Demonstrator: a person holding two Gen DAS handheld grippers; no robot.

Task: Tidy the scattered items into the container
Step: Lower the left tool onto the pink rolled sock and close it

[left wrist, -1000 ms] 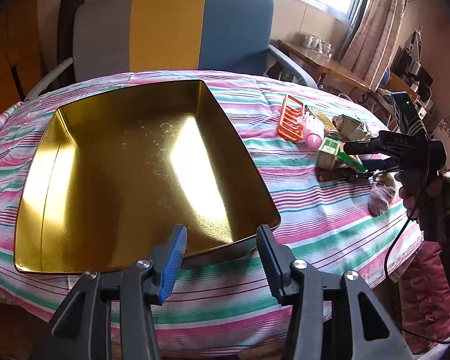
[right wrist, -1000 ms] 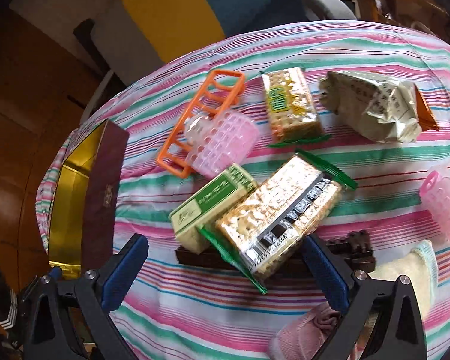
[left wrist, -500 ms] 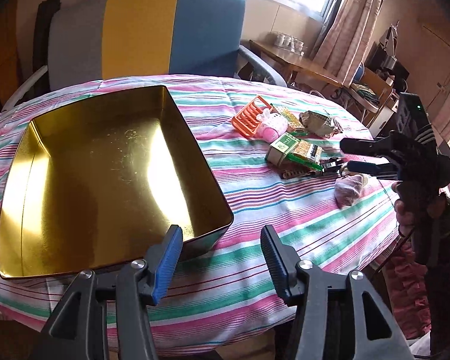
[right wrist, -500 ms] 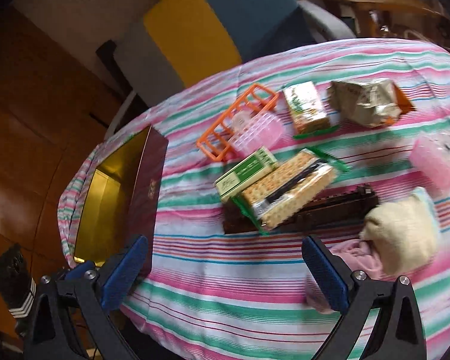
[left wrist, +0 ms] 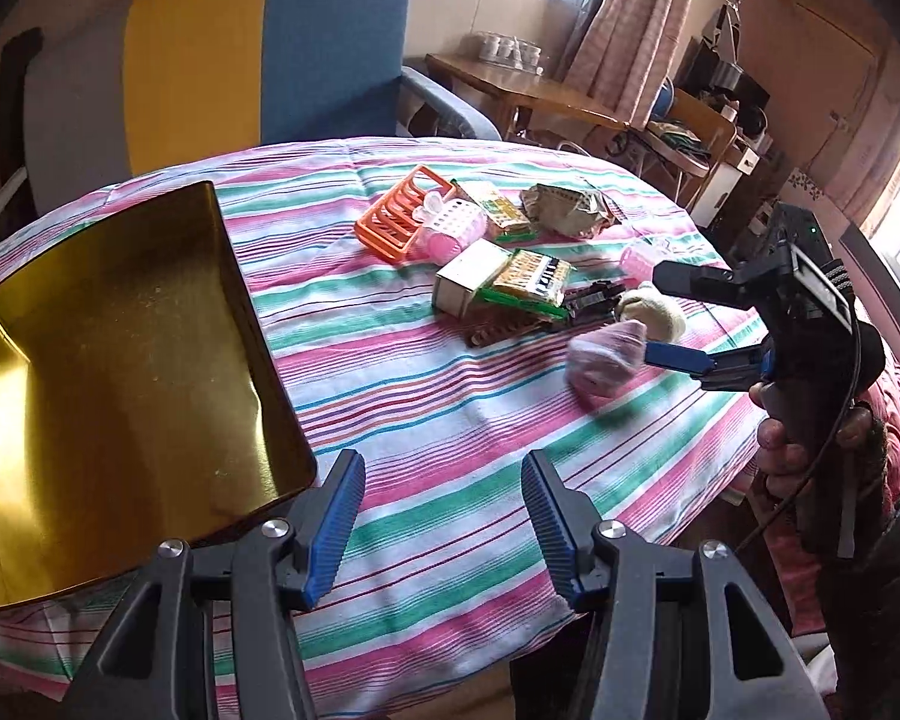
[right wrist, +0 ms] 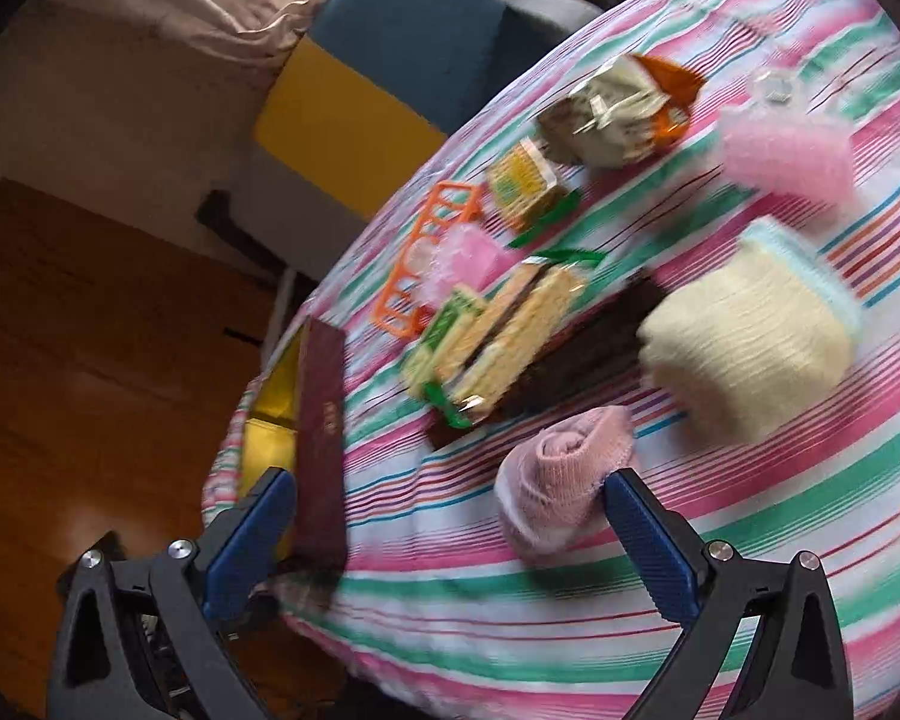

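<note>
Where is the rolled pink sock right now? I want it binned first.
The rolled pink sock lies on the striped tablecloth near the table's front edge, beside the cream knitted sock, just ahead of the right gripper's open fingers.

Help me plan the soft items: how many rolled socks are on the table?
2: a pink sock nearest the right gripper, and a cream sock just beyond it, beside the dark bar. Others may be hidden under the snack packs.

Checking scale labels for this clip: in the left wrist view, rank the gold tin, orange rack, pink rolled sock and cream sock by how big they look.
1. gold tin, by far
2. orange rack
3. pink rolled sock and cream sock: too alike to rank, and the cream one is partly hidden.
</note>
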